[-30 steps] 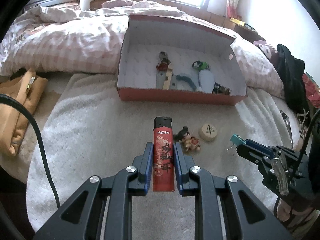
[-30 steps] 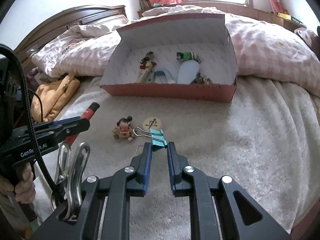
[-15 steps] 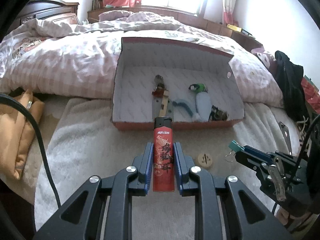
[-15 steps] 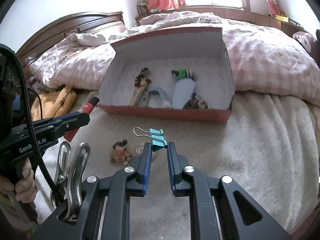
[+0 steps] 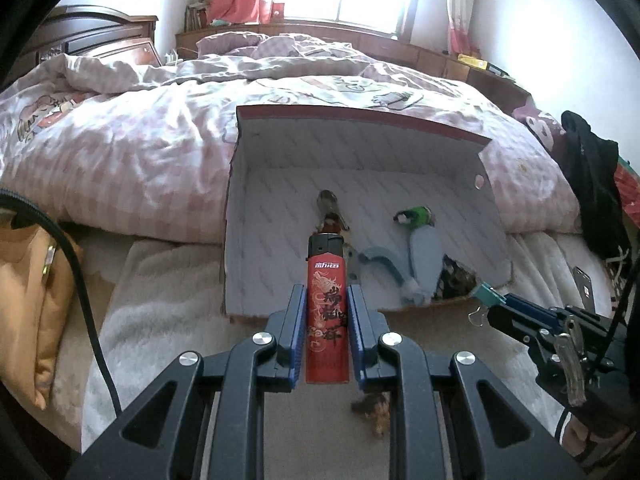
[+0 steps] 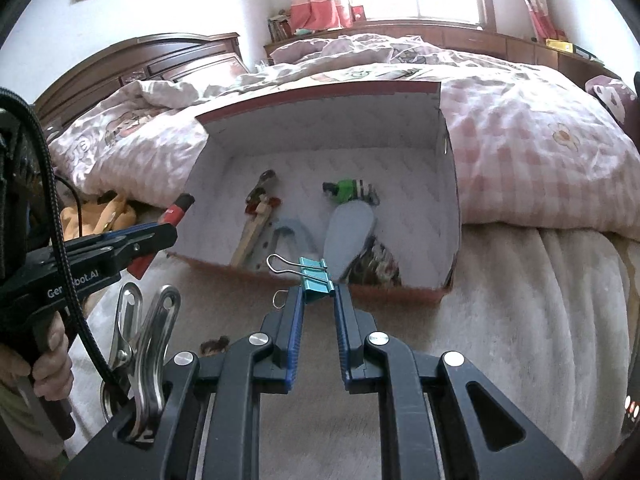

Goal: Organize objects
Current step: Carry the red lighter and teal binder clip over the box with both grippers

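My left gripper [image 5: 326, 294] is shut on a red lighter [image 5: 327, 312] that stands upright between its blue pads, its black cap over the front edge of the red cardboard box [image 5: 360, 116]. In the right wrist view my right gripper [image 6: 318, 294] is shut on a teal binder clip [image 6: 316, 278], its wire handles sticking out to the left, just before the box [image 6: 320, 94]. Inside the box lie several small items: a wooden clip [image 6: 256, 228], a green toy [image 6: 348, 190] and a pale blue oval piece [image 6: 348, 236]. A small doll figure [image 5: 376, 410] lies on the towel under my left gripper.
The box rests on a cream towel [image 6: 520, 300] against a pink checked duvet [image 6: 540, 160]. An orange bag [image 5: 24, 300] lies at the left, dark clothes [image 5: 592, 184] at the right. A person's hand [image 6: 44, 364] holds the left gripper's handle. A steel clamp [image 6: 144, 340] hangs on the right gripper.
Both grippers have moved forward and up toward the box, each keeping its object. The doll and the round wooden piece have slipped beneath the grippers; the box now looms nearer.
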